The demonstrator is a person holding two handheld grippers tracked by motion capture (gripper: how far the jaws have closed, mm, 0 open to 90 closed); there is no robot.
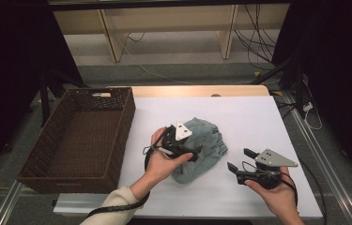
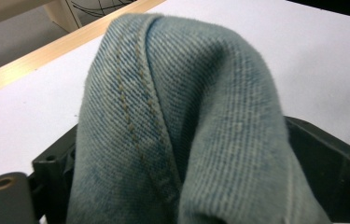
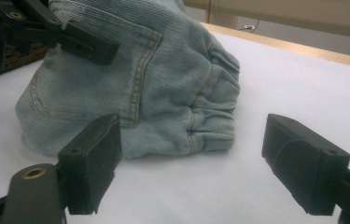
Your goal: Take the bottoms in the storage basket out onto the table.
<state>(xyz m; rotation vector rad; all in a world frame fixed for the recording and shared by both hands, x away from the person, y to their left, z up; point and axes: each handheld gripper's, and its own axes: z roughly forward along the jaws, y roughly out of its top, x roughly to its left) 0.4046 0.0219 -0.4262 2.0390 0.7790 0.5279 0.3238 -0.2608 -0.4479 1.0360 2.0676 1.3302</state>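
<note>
We see the folded denim garment (image 1: 202,143) bunched in a heap on the white table (image 1: 253,117), roughly mid-table, to the right of the wicker basket (image 1: 77,136). The left gripper (image 1: 193,154) sits at the heap's left edge, on top of it; in the left gripper view a fold of denim (image 2: 186,121) stands between its black jaws, which are spread wide, and we can't tell if the pads still press the cloth. The right gripper (image 1: 241,160) hovers just right of the heap, apart from it, its jaws wide open and empty; in the right gripper view the denim (image 3: 130,74) lies ahead, toward its left jaw
</note>
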